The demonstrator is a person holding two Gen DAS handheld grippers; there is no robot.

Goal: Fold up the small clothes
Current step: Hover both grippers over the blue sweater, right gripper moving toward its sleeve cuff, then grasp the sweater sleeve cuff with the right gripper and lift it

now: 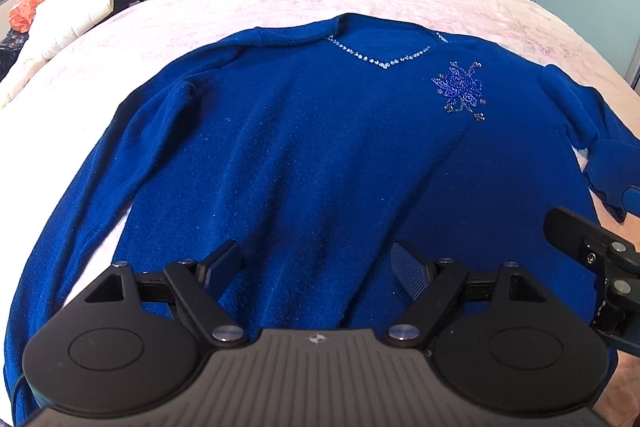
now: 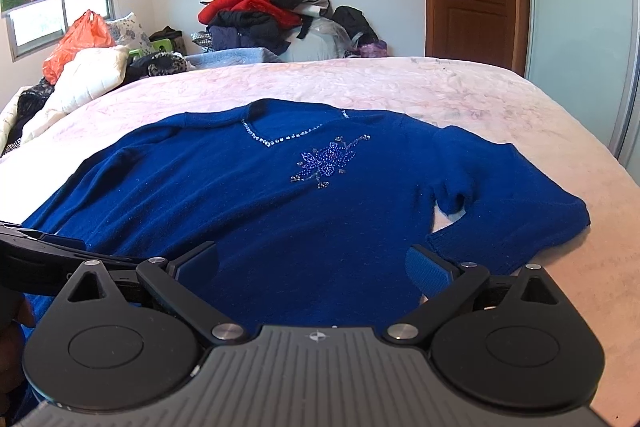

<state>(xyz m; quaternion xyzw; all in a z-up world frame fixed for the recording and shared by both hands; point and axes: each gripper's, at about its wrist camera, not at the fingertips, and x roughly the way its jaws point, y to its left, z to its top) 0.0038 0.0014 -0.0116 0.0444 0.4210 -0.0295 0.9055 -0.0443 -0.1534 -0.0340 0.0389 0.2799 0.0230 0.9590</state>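
Surface: your bed (image 2: 460,95), pink cover.
On it: blue sweater (image 2: 280,211), front up, apparently flat.

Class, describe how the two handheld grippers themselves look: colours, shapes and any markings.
Both match. The left gripper and right gripper have black linkage arms with silver pivot bolts, two round black discs, a ribbed grey body bearing a small star-like mark, and blue textured finger pads.

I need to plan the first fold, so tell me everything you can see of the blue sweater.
The blue sweater is a fuzzy-looking knit lying front up and unfolded on the pink bedspread, hem nearest the cameras. It has a rhinestone-trimmed V-neck and a beaded flower on the chest. One sleeve stretches straight along its side; the other is bent back on itself. Both grippers are open above the hem, not gripping it.
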